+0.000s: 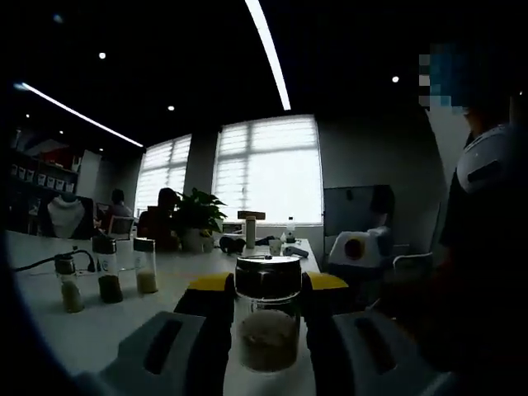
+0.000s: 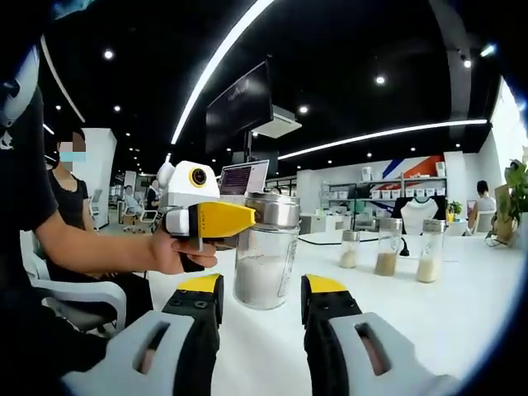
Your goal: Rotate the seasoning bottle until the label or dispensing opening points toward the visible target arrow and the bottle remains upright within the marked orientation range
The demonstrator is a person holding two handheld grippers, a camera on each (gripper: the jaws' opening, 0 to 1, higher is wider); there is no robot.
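Left gripper view: left gripper (image 1: 266,285), black jaws with yellow tips, pinches a clear glass seasoning bottle with a silver metal cap (image 1: 267,313) at frame centre-bottom. Jaws press its sides just below the cap. Bottle upright, pale granules in the lower part, standing on or just above the white table (image 1: 99,326); contact with the surface cannot be told. Mid-left of the frame: three small glass jars with brownish contents (image 1: 107,272) in a row on the table. Behind, centre: green potted plant (image 1: 198,219) before bright windows.

Right gripper view: right gripper (image 2: 260,289), same black jaws with yellow tips, spread apart at the bottom, touching nothing. The seasoning bottle (image 2: 264,252) sits between and beyond them, centre frame, upright, white granules inside. The left gripper (image 2: 216,221) comes in from the left, held by a person's hand (image 2: 177,252), yellow jaw against the bottle's neck. Right of centre: three more glass jars (image 2: 386,247) lined up on the table (image 2: 429,322).
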